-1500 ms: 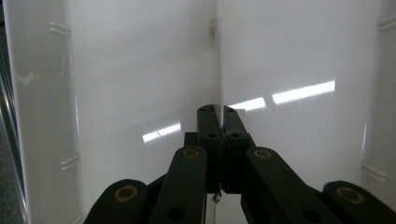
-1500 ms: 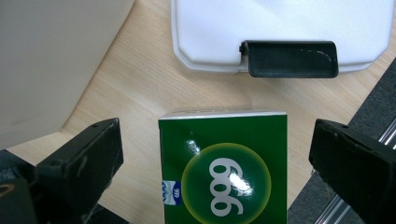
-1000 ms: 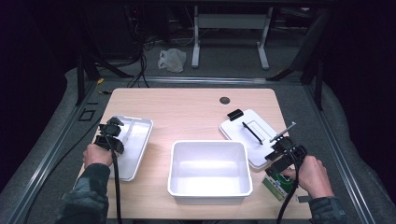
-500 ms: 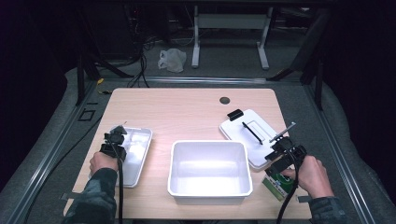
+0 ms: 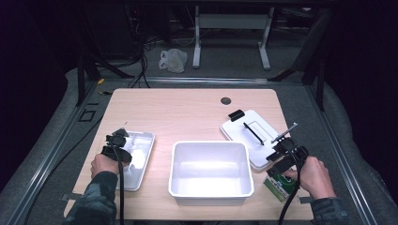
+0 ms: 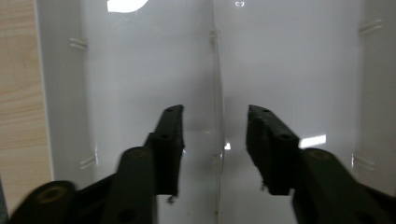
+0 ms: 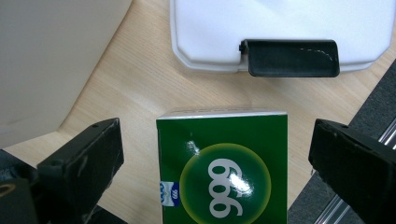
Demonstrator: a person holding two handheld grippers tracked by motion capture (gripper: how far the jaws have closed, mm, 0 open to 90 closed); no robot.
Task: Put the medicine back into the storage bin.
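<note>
I have the right gripper point(image 5: 281, 154) at the near right corner of the table point(image 5: 187, 112), poised over a green box point(image 7: 222, 166). In the right gripper view its jaws are spread wide, one on each side of the box and clear of it, so nothing is pinched. The box lies flat on the wood at the table's right edge, showing a yellow-green circle with white digits on its face. In the high view the box point(image 5: 280, 185) sits just under my right hand point(image 5: 313, 176), between the white bin point(image 5: 210, 172) and the table's edge. Just beyond it lies a white lid point(image 5: 253, 133) with a black latch point(image 7: 289, 57) at its near rim and a black handle across its top.

The left gripper point(image 5: 118, 140) hangs over the shallow metal tray point(image 5: 141, 157) at the near left of the table, with my left hand point(image 5: 104, 163) behind it. In the left gripper view its jaws stand apart with a clear gap, pointing down onto the tray's pale floor point(image 6: 140, 70), and they hold nothing. I cannot tell whether the tips touch the tray. A strip of bare wood shows along the tray's left side there.
</note>
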